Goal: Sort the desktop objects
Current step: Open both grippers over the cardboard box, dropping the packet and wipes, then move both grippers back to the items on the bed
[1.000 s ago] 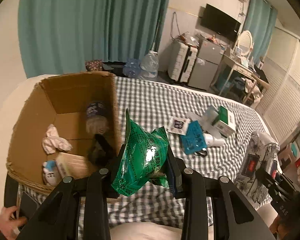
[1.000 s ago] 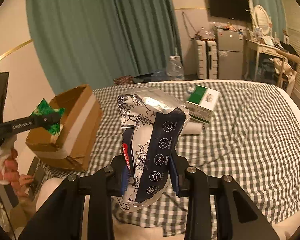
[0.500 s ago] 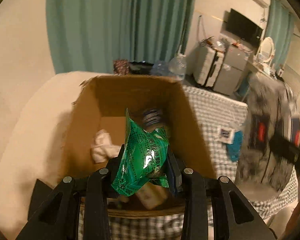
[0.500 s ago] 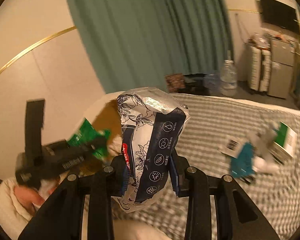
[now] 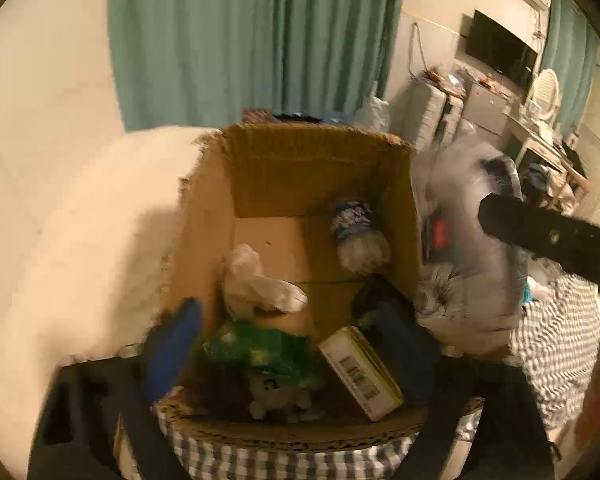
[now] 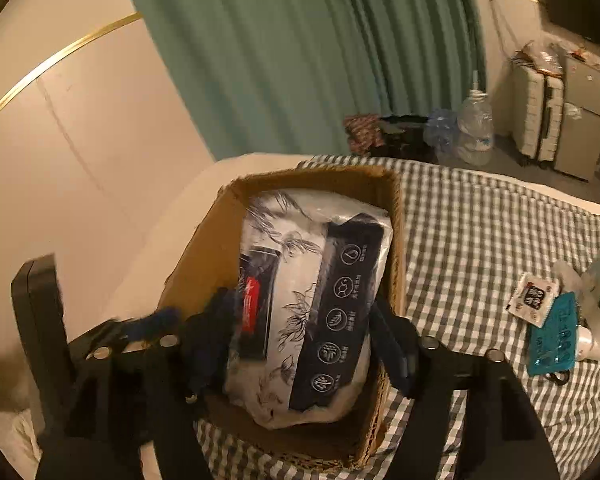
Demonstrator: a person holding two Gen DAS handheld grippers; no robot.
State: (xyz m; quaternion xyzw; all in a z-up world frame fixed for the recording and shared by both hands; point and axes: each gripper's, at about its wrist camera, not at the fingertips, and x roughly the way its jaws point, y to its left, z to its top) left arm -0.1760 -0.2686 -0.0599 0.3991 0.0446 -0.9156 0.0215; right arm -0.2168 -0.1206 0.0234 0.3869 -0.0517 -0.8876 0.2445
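Observation:
An open cardboard box (image 5: 320, 168) stands at the left end of the checked cloth. Over it my left gripper (image 5: 288, 340) is opening its jaws. The green snack packet (image 5: 264, 352) lies loose near the box's front, free of both blurred fingers. My right gripper (image 6: 300, 336) hangs above the same box (image 6: 204, 264), its jaws also opening. The silver floral bag (image 6: 312, 280) is still between its fingers, slipping down into the box, with a gap at the right finger. In the left wrist view this bag (image 5: 468, 240) is a blur beside the box's right wall.
Inside the box lie a crumpled white tissue (image 5: 252, 284), a bottle (image 5: 356, 232) and a small carton (image 5: 360, 372). On the checked cloth to the right lie a teal blister pack (image 6: 552, 336) and a white sachet (image 6: 534, 296). Beyond are a water jug (image 6: 476, 124) and suitcases (image 6: 540, 116).
Both grippers swung left until they are over the box. The left one let go of the green packet, which dropped in. The right jaws spread around the silver bag.

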